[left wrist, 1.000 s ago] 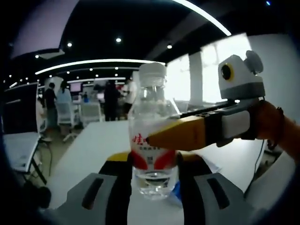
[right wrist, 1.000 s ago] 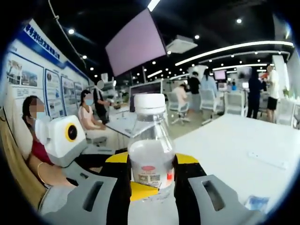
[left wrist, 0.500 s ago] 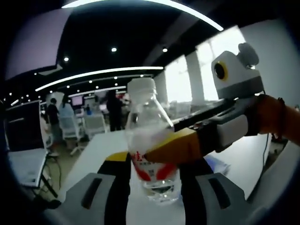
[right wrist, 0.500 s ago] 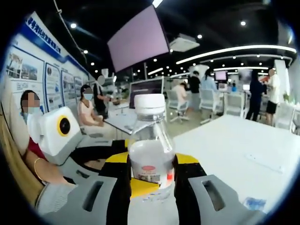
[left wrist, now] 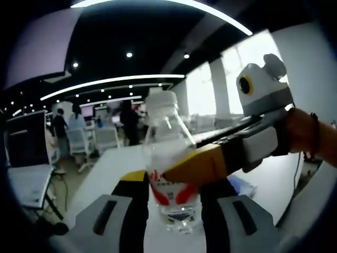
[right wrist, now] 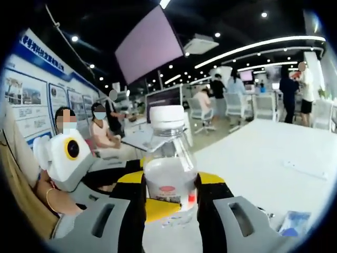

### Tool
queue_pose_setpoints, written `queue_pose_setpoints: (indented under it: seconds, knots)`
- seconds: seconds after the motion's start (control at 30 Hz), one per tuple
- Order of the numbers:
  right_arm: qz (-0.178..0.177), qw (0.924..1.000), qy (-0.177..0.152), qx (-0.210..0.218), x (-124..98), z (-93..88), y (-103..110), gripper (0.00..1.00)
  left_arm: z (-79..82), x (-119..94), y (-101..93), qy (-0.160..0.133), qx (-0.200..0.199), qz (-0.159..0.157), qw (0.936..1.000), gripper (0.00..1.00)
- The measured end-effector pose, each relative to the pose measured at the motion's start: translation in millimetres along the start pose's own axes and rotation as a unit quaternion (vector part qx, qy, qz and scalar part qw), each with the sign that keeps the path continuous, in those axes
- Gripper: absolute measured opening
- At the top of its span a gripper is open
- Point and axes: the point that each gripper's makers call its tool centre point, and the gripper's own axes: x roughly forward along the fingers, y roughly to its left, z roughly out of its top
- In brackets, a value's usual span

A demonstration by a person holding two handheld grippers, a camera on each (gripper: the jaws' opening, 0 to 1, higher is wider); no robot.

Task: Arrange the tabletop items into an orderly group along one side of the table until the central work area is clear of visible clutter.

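Note:
A clear plastic water bottle with a white cap and a red and white label stands upright above the white table. My left gripper is shut on its lower half. From the right, my right gripper's yellow finger lies across the label. In the right gripper view the same bottle sits between the jaws of my right gripper, which is shut on it. The left gripper's yellow finger crosses the bottle's base from the left.
A small blue packet lies on the white table at the lower right, and a flat pale strip lies farther out. The blue packet lies behind the right gripper. Seated people and desks are at the left.
Both views have shifted and tilted slightly with the hands. The bottle stays clasped by both grippers in the same way.

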Motion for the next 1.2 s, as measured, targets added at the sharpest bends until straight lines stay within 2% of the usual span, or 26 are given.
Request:
queue_pose_setpoints:
  seconds: [0.27,0.4,0.47,0.57,0.63,0.7,0.93,1.2]
  knots:
    - [0.007,0.9996,-0.001,0.029,1.4,-2.4,1.1,0.38,-2.5,-1.2,0.3,0.007,-0.001,0.001,1.0000,0.33]
    - [0.015,0.9979,-0.016,0.061,-1.0,3.0,1.2,0.40,-0.4,-0.9,0.8,0.002,-0.002,0.002,1.0000,0.33]
    - [0.010,0.9971,-0.023,0.072,-3.2,4.9,-1.9,0.46,-0.6,-1.0,2.0,0.001,-0.004,0.002,1.0000,0.33]
    - [0.001,0.9966,-0.028,0.077,-10.3,7.0,-7.6,0.54,-1.1,-2.2,6.8,-0.001,-0.027,0.008,0.9996,0.33]
    - [-0.011,0.9958,-0.034,0.085,-16.7,9.2,-12.9,0.63,-1.5,-1.9,9.8,-0.002,-0.038,0.008,0.9992,0.33]
    - [-0.011,0.9956,-0.034,0.087,-22.6,10.0,-16.0,0.68,-1.7,-1.3,10.8,-0.001,-0.040,0.010,0.9992,0.34]
    - [-0.027,0.9965,-0.034,0.071,-42.2,12.1,-22.3,0.84,-4.2,2.1,8.4,0.006,-0.034,0.006,0.9994,0.34]
    - [-0.053,0.9978,-0.012,0.039,-61.3,0.3,-29.6,0.97,-3.7,7.1,5.4,0.009,-0.030,-0.001,0.9995,0.34]
